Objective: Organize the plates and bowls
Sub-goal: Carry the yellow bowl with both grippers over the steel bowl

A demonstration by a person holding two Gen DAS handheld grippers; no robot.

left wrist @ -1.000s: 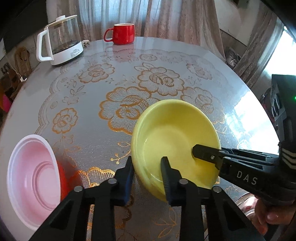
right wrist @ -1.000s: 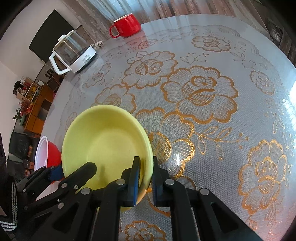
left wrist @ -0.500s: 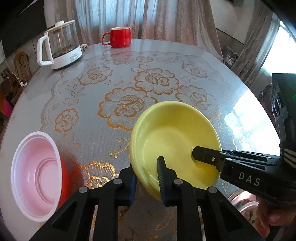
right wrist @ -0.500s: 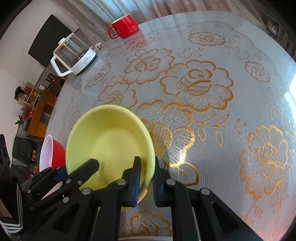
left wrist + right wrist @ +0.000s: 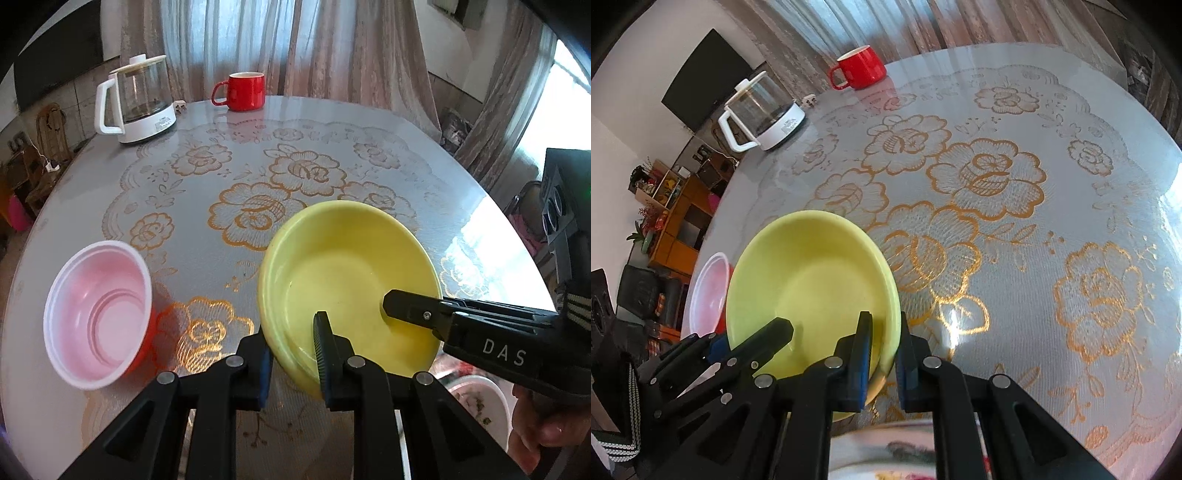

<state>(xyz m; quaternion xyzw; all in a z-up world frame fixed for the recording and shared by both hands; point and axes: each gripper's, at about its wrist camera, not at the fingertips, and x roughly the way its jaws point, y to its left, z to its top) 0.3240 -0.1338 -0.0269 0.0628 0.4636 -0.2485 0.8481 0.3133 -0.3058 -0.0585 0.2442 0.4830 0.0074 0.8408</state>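
Note:
A yellow bowl (image 5: 347, 280) hangs tilted above the table, held from both sides. My left gripper (image 5: 293, 345) is shut on its near-left rim, one finger inside and one outside. My right gripper (image 5: 884, 347) is shut on the opposite rim of the yellow bowl (image 5: 809, 284); its black finger (image 5: 413, 310) shows inside the bowl in the left wrist view. A red bowl with a pale pink inside (image 5: 98, 314) stands on the table to the left, also seen as the red bowl (image 5: 709, 291) behind the yellow one. A white patterned plate (image 5: 886, 454) lies below, mostly hidden.
A glass kettle on a white base (image 5: 138, 99) and a red mug (image 5: 243, 90) stand at the table's far edge. The round table (image 5: 1071, 184) has a gold-flowered lace cover under glass. A person's hand (image 5: 543, 428) holds the right gripper at lower right.
The yellow bowl has risen off the table and come nearer with both grippers. The left gripper's jaws closed onto its rim. Kettle, mug and red bowl stayed put.

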